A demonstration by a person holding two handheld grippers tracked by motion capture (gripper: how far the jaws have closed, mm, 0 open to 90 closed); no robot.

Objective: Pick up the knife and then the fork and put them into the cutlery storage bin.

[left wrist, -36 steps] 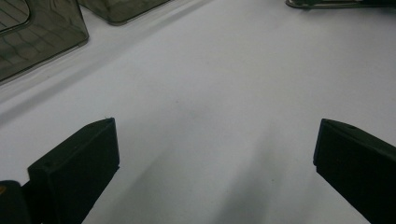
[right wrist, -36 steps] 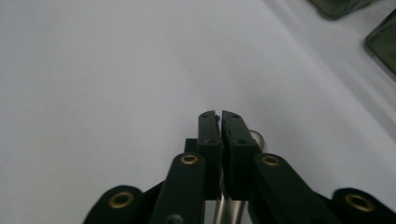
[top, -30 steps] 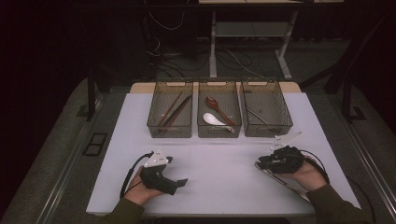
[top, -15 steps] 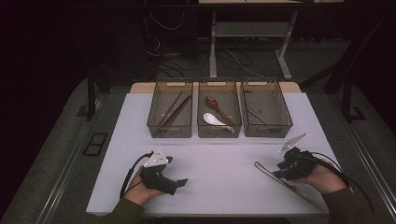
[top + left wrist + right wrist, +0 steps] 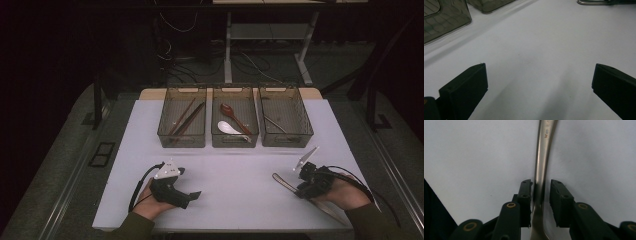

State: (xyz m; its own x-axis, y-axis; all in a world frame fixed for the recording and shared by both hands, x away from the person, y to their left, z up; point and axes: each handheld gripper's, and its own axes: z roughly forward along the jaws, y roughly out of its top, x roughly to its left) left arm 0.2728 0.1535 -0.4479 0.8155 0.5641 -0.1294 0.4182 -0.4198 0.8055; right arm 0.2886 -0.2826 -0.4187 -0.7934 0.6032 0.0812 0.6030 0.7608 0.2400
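Across the white table, three clear bins stand side by side along the far edge, well apart from both hands. Contents noted: dark sticks in the left bin, a brown and a white spoon in the middle one, a slim utensil in the right one.

Left gripper rests on the near left of the table, jaws wide apart with bare table between them.

Right gripper sits at the near right. Its jaws have just been closing and now bracket the metal utensil, one pad against the handle, the other just beside it; a full clamp cannot be confirmed.

Judgement: the utensil lies flat, its long axis running straight ahead between the jaws. The right hand is far nearer and is judged the one to lift.
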